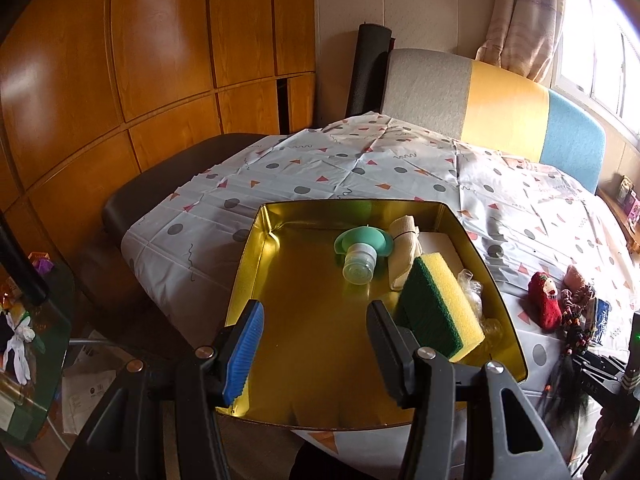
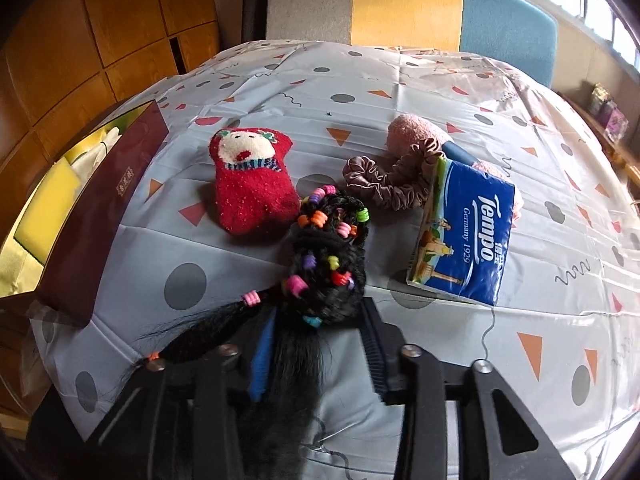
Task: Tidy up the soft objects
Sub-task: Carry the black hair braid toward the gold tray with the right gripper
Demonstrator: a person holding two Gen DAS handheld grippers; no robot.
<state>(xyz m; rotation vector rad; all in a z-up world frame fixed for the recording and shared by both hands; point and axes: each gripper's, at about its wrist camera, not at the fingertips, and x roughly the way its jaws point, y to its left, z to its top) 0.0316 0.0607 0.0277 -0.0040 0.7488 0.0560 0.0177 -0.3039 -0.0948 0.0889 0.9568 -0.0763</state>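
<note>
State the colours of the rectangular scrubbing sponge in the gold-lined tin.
The rectangular scrubbing sponge is yellow foam with a dark green scouring face, clearest in the left wrist view.

The tin (image 1: 280,264) is gleaming gold and glossy inside; the sponge (image 1: 440,312) is showing rough green scouring over porous yellow foam. The red sock (image 2: 252,184) is looking fuzzy, the tablecloth (image 2: 360,80) smooth and creased.

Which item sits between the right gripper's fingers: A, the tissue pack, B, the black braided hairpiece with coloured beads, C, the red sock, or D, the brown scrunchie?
B: the black braided hairpiece lies between the right gripper fingers, while the other three rest farther out on the tablecloth.
</note>
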